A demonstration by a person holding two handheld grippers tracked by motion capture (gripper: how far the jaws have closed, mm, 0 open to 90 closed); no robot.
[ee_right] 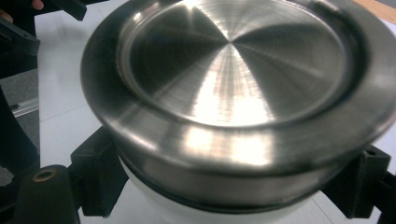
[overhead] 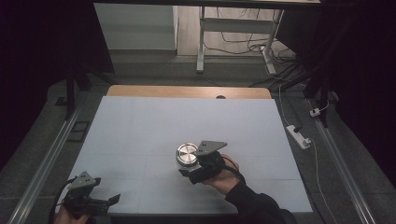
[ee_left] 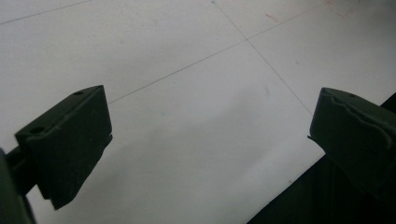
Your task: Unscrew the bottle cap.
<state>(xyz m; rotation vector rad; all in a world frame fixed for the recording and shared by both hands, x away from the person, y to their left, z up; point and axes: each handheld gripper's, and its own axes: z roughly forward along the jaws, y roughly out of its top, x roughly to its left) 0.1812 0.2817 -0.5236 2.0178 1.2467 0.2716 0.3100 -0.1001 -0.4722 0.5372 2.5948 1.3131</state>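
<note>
Your right tool [overhead: 189,169] sits near mid-desk, gripped in your right hand [overhead: 223,177], with its jaws clamped close from both sides and your dark sleeve running back to the near edge. Your left tool [overhead: 109,200] rests low at the near-left corner, jaws spread wide with nothing between them

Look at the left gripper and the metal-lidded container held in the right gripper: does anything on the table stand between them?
Nothing visible does. Between the left gripper, jaws open at the table's near left corner, and the container clamped in the right gripper, the white table surface lies bare.
</note>
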